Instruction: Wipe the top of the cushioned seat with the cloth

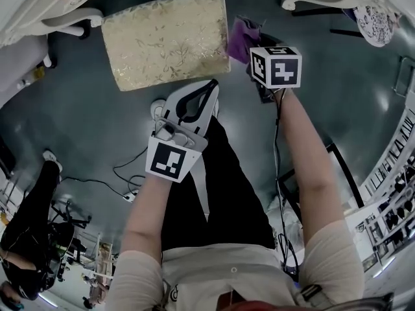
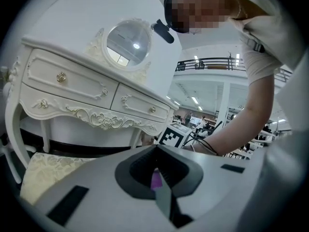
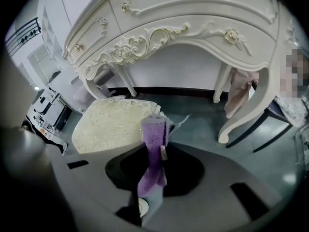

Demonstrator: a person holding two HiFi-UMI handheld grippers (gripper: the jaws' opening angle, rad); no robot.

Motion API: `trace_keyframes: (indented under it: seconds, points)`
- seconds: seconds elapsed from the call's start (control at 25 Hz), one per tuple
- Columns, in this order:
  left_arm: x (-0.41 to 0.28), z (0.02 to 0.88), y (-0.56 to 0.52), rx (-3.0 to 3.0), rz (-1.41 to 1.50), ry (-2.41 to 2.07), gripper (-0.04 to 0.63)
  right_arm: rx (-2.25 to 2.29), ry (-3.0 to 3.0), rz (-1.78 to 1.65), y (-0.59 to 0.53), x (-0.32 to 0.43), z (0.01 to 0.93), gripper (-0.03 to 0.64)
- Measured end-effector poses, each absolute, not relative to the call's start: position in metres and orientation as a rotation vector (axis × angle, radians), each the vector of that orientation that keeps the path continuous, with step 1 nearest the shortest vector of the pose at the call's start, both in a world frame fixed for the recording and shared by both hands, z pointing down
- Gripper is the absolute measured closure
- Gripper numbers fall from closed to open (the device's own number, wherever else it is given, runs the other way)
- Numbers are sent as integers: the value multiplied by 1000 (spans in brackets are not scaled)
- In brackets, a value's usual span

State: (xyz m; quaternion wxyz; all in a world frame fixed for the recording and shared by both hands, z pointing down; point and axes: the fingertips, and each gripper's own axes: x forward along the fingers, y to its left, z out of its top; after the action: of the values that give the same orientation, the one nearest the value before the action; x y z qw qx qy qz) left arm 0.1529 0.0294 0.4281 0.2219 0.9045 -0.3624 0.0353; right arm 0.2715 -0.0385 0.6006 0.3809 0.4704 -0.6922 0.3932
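Observation:
The cushioned seat is cream with a gold leaf pattern and stands on the dark floor in front of me; it also shows in the right gripper view and low left in the left gripper view. My right gripper hovers just off the seat's right edge, shut on a purple cloth. In its own view the cloth sticks up out of the right gripper. My left gripper is shut, held below the seat's near edge and apart from it. Its tips meet in its own view.
A white carved dressing table with a round mirror stands behind the seat; its curved leg is right of the seat. A pale garment hangs there. Cables lie on the floor. Another person stands far left.

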Motion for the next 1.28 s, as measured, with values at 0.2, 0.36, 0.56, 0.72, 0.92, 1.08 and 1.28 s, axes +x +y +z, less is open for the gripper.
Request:
trace_keyframes:
  seconds: [0.2, 0.36, 0.56, 0.72, 0.92, 1.08, 1.28]
  points:
    - [140, 422, 54, 2629, 253, -896, 583, 1225, -1810, 926, -40, 244, 567, 537]
    - [108, 409, 61, 2569, 166, -926, 583, 1241, -1873, 912, -35, 203, 541, 535]
    - [52, 397, 70, 2538, 117, -983, 583, 1195, -1884, 922, -10, 134, 531, 535]
    - [-5, 398, 84, 2513, 131, -1040, 583, 1138, -1917, 952, 12, 67, 529, 535]
    - [-83, 403, 101, 2432, 134, -1152, 583, 1015, -1939, 993, 43, -23, 541, 535]
    - [-139, 409, 105, 2380, 149, -1238, 583, 934, -1938, 975, 51, -78, 558, 535]
    - [-175, 419, 109, 2392, 164, -1266, 583, 898, -1920, 962, 54, -108, 581, 535]
